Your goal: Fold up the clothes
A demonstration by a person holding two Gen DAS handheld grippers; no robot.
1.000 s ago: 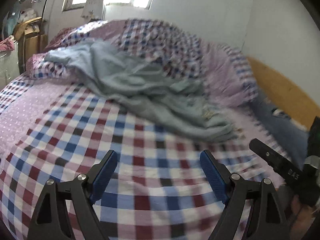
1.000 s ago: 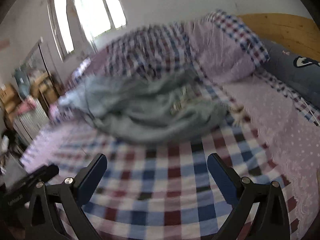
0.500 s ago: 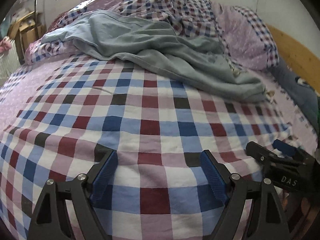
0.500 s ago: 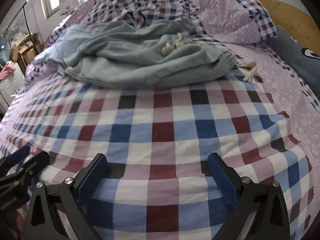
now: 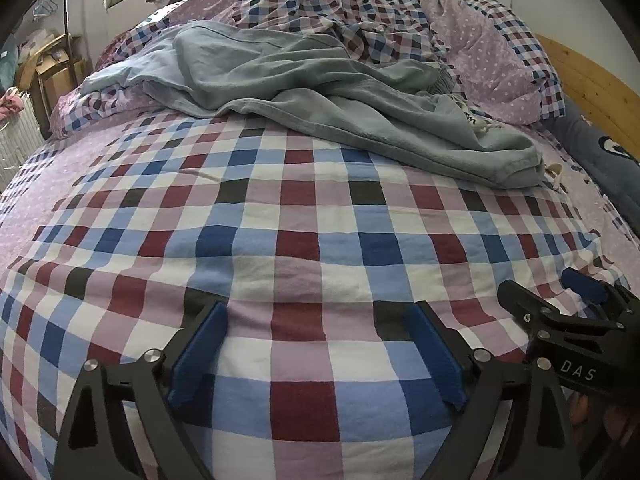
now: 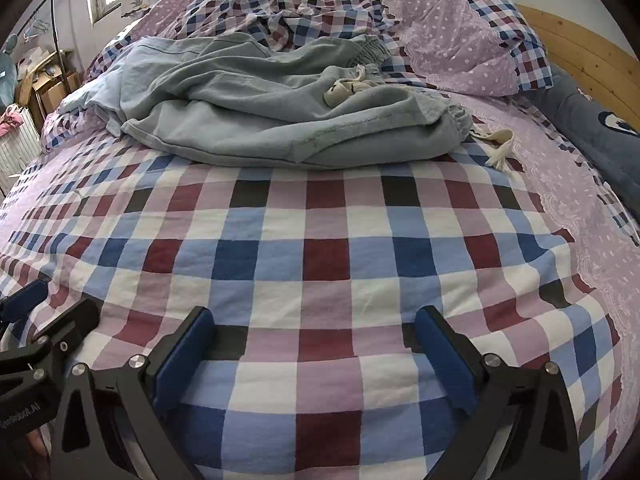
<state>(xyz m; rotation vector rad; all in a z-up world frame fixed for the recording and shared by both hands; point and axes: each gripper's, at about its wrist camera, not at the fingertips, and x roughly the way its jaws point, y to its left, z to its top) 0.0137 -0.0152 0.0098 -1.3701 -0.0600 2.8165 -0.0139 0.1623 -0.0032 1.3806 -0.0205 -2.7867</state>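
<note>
The grey-blue trousers [image 6: 256,120] lie crumpled across the far half of the bed [image 6: 320,260], their elastic waistband and pale drawstring [image 6: 500,148] toward the right by the pillow [image 6: 460,40]. Both the left gripper [image 5: 316,344] and the right gripper [image 6: 316,344] hover low over the checked cover, well short of the cloth, jaws apart and empty. To start well, I would reach forward and pinch the waistband corners, one per gripper, then drag the garment flat onto the open cover.

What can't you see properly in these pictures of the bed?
- Grey-blue clothes: crumpled in both views; folds hide their shape and how many pieces there are.
- Dark pillow: cut off by the right edge.
- Shelf stuff: too small, at the left edge.
- Left gripper and right gripper: open; handles cut off below.
</note>
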